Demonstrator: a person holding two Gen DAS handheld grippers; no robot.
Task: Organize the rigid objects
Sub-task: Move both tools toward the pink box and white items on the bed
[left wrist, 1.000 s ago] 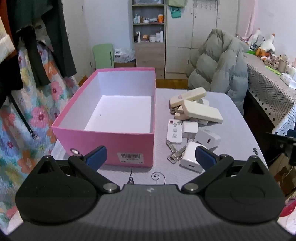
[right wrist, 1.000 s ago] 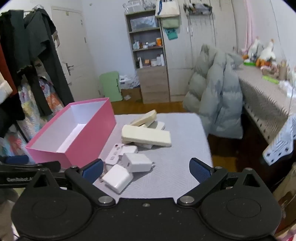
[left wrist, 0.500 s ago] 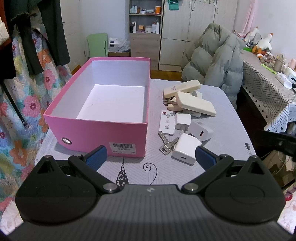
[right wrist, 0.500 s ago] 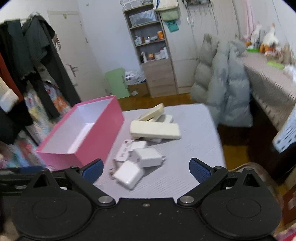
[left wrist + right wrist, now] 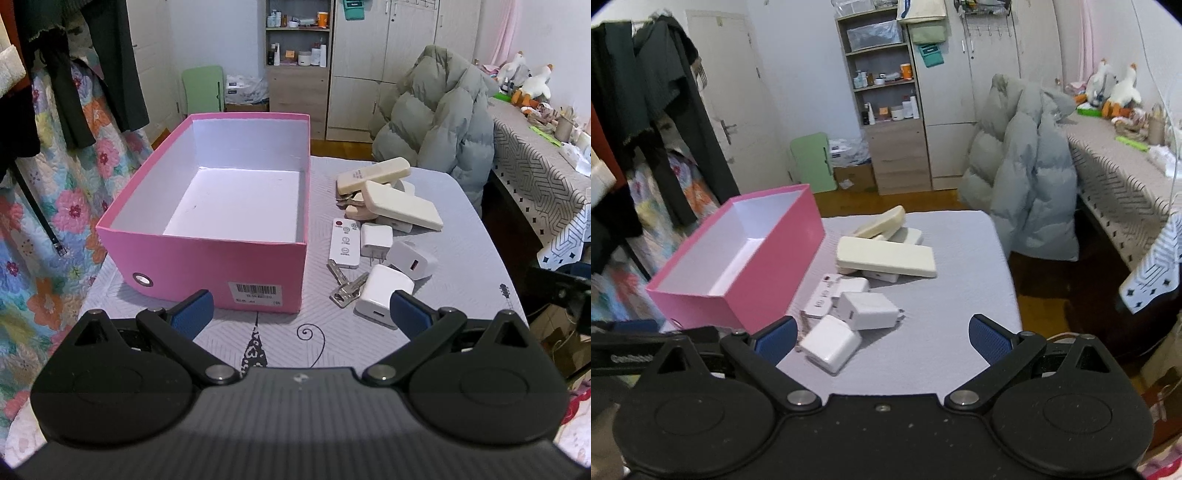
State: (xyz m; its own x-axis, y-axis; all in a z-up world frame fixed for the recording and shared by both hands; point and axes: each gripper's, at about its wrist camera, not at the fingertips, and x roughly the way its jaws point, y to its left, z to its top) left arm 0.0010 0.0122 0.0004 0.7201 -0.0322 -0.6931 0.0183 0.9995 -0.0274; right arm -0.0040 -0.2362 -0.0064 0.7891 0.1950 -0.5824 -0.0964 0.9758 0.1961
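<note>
The left gripper (image 5: 301, 312) is held wide open and empty above the near edge of a table (image 5: 461, 229) covered in a pale grey quilted cloth; the right gripper (image 5: 882, 334) is likewise spread wide, with nothing between its blue pads.

Just ahead of the left gripper an open pink box (image 5: 207, 254) is set on the table, its long axis running away from the camera and its white interior bare. To its right a cluster of small items is laid out: a white charger (image 5: 382, 295) nearest, keys (image 5: 345, 286) touching it, a white remote (image 5: 345, 243) pointing lengthwise away, and a cream power bank (image 5: 402, 205) lying diagonally across other pieces.

Beyond the table a grey puffer jacket (image 5: 1023, 166), a shelving unit (image 5: 886, 96) and hanging clothes (image 5: 92, 55) are seen.
</note>
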